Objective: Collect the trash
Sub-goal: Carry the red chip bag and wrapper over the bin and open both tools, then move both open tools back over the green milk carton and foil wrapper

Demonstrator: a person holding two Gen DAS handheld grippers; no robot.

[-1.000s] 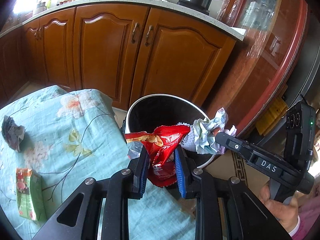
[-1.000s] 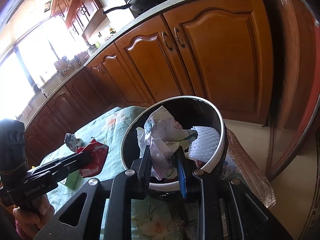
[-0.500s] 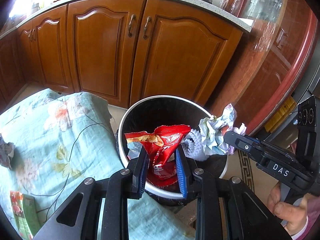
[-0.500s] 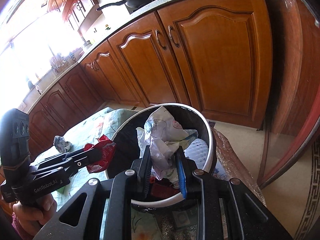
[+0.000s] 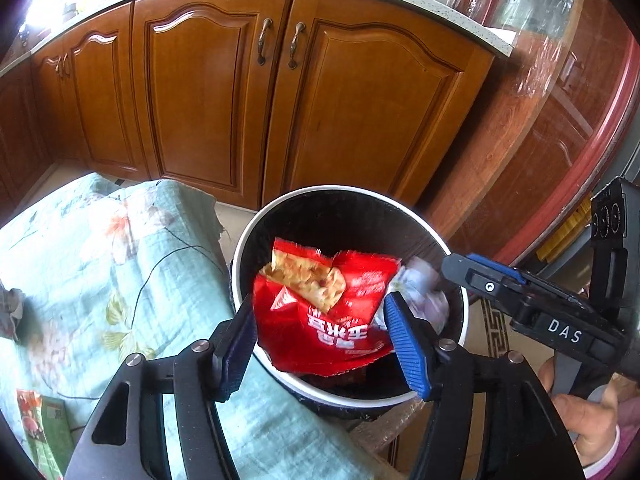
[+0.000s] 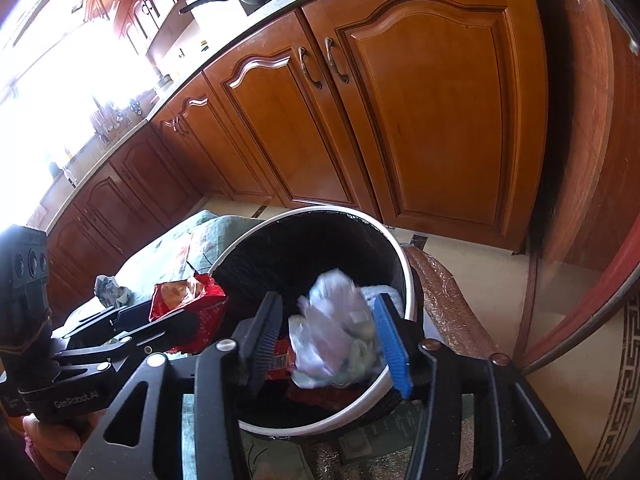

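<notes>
A black trash bin with a white rim [image 5: 344, 191] stands beside the table. My left gripper [image 5: 320, 320] hovers over it with its jaws opening. The red snack bag [image 5: 324, 312] hangs loose between the spread blue pads, above the bin's mouth. My right gripper [image 6: 328, 312] is also over the bin [image 6: 400, 256], jaws opening, and a blurred crumpled paper ball [image 6: 336, 336] drops free between its pads. In the right wrist view the left gripper [image 6: 172, 320] and the red bag [image 6: 188, 300] show at the left. The right gripper [image 5: 480, 276] shows at the right of the left wrist view.
A teal floral cloth [image 5: 100, 264] covers the table left of the bin. On it lie a green packet [image 5: 40, 432] and a crumpled grey wrapper [image 6: 110, 290]. Wooden cabinets [image 5: 280, 92] stand behind. A foil-covered surface [image 6: 440, 300] lies right of the bin. A hand [image 5: 588, 420] holds the right gripper.
Both grippers came forward over the bin. Both pairs of jaws spread apart, letting go of the red bag and the paper ball, which now hang or drop loose.
</notes>
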